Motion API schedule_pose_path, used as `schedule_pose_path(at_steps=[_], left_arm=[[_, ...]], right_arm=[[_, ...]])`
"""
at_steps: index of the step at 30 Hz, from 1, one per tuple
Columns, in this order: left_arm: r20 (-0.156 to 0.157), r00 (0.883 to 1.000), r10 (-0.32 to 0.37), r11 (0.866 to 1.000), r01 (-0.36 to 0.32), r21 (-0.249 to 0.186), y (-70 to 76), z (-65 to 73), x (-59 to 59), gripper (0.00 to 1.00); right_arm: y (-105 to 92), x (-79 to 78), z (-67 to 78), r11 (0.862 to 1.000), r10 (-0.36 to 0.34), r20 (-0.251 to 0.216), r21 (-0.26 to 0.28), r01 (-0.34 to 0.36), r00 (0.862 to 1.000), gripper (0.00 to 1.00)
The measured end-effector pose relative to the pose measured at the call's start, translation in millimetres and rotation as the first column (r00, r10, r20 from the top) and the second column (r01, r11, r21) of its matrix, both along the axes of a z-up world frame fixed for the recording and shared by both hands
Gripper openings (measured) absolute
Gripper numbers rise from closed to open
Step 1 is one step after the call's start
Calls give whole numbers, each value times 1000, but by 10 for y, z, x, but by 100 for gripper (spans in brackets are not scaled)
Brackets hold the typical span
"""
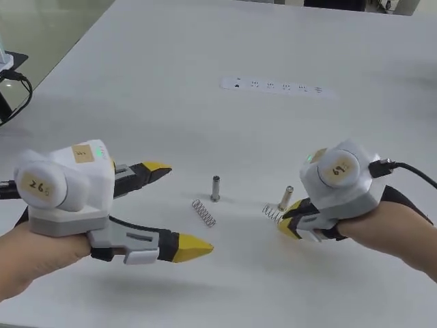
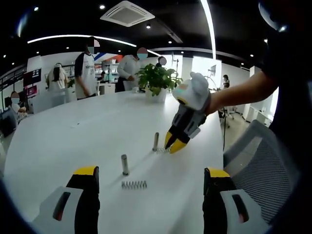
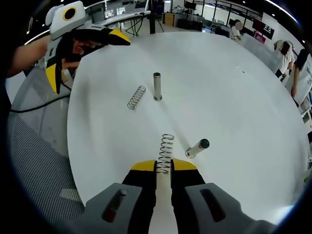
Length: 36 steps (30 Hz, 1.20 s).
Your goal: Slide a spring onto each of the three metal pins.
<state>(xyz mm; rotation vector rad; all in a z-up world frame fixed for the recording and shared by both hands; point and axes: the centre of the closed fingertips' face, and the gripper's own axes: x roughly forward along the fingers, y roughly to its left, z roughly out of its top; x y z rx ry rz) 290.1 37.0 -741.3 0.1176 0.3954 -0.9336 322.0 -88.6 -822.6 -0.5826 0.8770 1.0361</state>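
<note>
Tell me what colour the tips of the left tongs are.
Yellow. The left tongs show it best in the head view.

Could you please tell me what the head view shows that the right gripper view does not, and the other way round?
Head view: a power strip farther back, and the right gripper from outside. Right gripper view: its jaws closed on the end of a spring, and people across the room. Both: the open left gripper, an upright pin, a tilted pin and a loose spring.
</note>
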Motion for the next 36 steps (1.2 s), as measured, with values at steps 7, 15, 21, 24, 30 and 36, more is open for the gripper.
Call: schedule_pose_path(at_steps=[7,15,21,24,30,36], left_arm=[[7,1000,-6,1000,6,1,-8,46,-20,84],[14,1000,-5,1000,5,1,4,86,-62,83],[17,1000,-19,1000,19,2,-24,102,-100,82],[20,999,-27,1000,27,-3,-49,115,-103,81],[13,999,-44,999,44,-5,-74,77,-106,78],[6,998,-57,998,57,-12,-94,75,-116,75]], right_arm=[[-132,-30,115,1000,16,19,0,-16,1000,8],[-240,-90,214,999,49,40,-8,-49,998,8],[-298,-134,259,996,87,53,-23,-86,995,8],[-315,-138,279,994,109,64,-33,-107,992,8],[-317,-173,307,989,142,70,-42,-139,987,8],[-318,-229,307,981,189,77,-55,-186,979,8]])
